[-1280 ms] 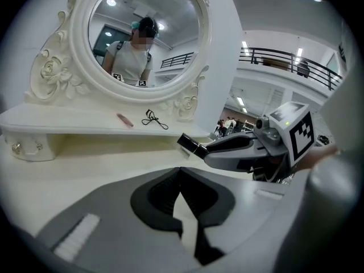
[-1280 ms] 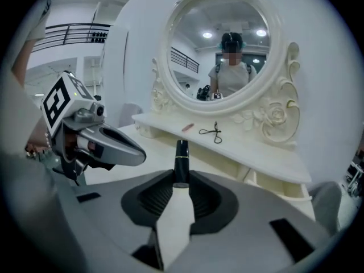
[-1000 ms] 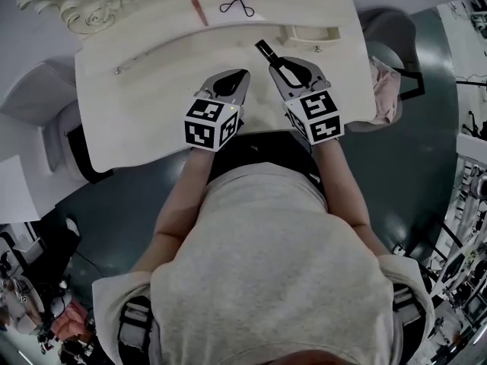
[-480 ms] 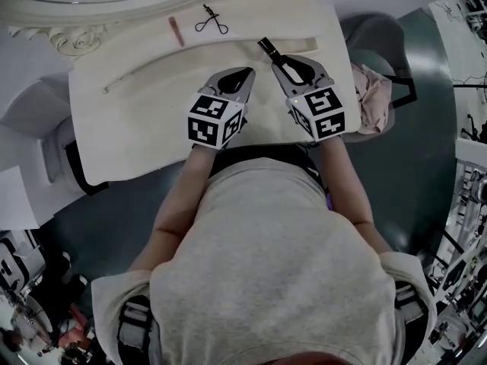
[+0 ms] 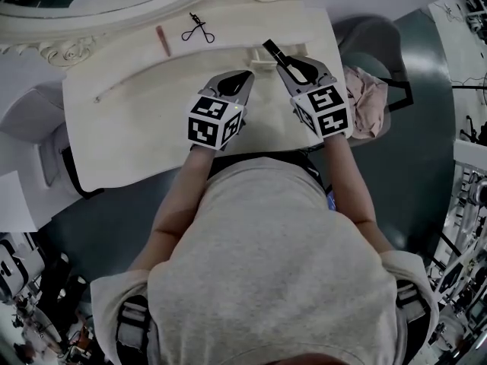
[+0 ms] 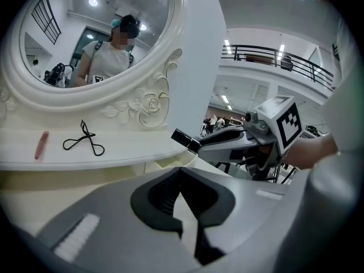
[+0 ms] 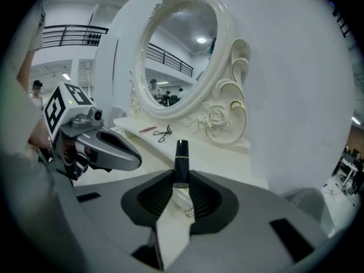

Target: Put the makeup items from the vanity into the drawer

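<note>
The white bench (image 5: 137,128) carries an oval mirror (image 6: 85,33) at its back edge. Left tongs (image 5: 245,74) hover mid-bench, closed and empty. Right tongs (image 5: 283,61) clamp a black tube (image 5: 272,50) nearer the right edge. An eyelash curler (image 5: 197,29) and a pink stick (image 5: 163,40) lie by the back edge.

Head view looks steeply down — gripper views, low, share its vanity (image 5: 129,128).

Ahead of the right gripper (image 5: 283,59), past the black tube (image 5: 270,49) jutting from its jaws, the tabletop (image 5: 137,128) lies bare up to the mirror frame (image 6: 151,104), which walls off the back. The left gripper (image 5: 244,75) crowds in just beside it on the left. Farther ahead-left, an eyelash curler (image 5: 196,29) and a pink stick (image 5: 162,40) lie on the rear ledge.
</note>
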Motion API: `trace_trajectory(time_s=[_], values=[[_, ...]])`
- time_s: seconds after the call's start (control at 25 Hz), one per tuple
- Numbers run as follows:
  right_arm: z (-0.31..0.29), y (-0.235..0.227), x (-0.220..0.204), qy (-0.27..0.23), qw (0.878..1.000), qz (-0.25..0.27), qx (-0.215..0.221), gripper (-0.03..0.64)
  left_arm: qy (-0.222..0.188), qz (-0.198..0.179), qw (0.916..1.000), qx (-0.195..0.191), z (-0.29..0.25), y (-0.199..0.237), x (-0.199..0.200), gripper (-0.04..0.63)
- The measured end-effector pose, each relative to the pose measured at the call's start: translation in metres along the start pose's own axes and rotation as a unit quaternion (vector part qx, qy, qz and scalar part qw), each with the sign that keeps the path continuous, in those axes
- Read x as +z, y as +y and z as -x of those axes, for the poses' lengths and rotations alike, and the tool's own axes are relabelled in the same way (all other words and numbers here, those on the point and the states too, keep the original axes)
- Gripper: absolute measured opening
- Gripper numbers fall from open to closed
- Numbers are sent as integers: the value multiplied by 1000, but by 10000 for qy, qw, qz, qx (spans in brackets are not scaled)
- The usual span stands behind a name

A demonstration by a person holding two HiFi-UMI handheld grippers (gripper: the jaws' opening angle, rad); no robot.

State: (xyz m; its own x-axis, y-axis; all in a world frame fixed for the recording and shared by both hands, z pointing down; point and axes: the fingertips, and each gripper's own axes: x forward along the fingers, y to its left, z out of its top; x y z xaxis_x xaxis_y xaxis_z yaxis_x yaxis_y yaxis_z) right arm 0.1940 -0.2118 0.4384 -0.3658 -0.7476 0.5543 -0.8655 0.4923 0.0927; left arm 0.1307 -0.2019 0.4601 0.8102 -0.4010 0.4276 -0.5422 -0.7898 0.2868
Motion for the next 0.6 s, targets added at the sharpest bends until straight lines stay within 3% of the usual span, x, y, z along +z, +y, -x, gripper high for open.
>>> trace_trajectory(time_s=[0.6], values=[[-10, -22, -38, 738, 9957, 414, 383, 95, 113, 109, 9998, 138, -33, 7, -1, 9]])
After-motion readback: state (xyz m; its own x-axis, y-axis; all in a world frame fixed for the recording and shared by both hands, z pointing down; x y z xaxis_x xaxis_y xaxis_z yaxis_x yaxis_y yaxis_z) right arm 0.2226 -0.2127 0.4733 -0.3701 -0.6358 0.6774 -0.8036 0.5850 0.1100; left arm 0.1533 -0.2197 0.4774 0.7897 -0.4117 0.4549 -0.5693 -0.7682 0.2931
